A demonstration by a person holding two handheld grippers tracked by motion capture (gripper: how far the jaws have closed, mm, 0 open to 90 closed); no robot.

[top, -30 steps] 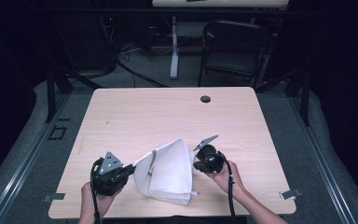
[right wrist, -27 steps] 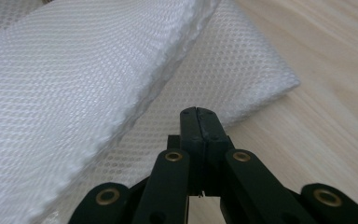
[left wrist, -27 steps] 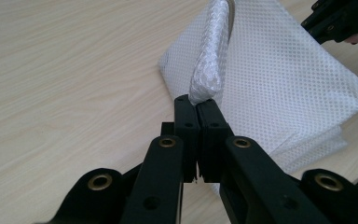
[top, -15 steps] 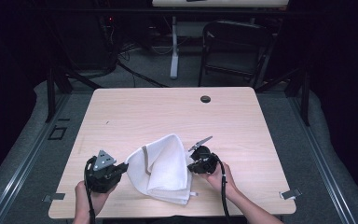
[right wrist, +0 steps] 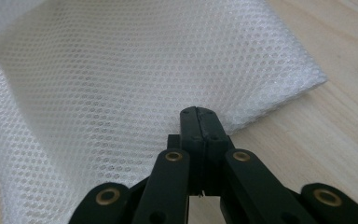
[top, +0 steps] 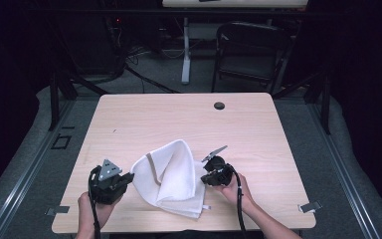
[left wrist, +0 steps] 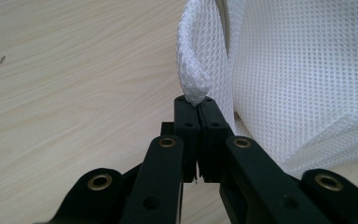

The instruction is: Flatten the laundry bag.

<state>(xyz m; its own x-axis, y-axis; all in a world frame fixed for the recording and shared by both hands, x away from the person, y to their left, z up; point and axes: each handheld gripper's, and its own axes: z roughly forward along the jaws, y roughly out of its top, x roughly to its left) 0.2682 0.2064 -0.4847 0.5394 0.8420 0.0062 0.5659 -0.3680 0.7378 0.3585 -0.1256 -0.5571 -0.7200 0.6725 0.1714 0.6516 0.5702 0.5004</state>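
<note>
1. Your left gripper [top: 127,178] sits at the near-left part of the light wooden table [top: 144,119]. Its black jaws are closed, pinching a bunched corner of the white mesh fabric bag [top: 171,177].
2. In the left gripper view, a fold of the bag [left wrist: 193,88] rises directly out of the clamped jaw tips of the left gripper [left wrist: 196,103].
3. Your right gripper [top: 205,178] is at the opposite edge of the bag, with its jaws closed on the mesh edge.
4. In the right gripper view, the right gripper [right wrist: 198,112] bites into the border of the bag [right wrist: 121,79], which spreads away from the tips.
5. The bag lies near the front edge of the table, between the two grippers, partly lifted into a raised fold with a grey-brown strip along its left edge.
6. A small round black grommet [top: 219,105] is set in the far part of the table, well apart from the bag.
</note>
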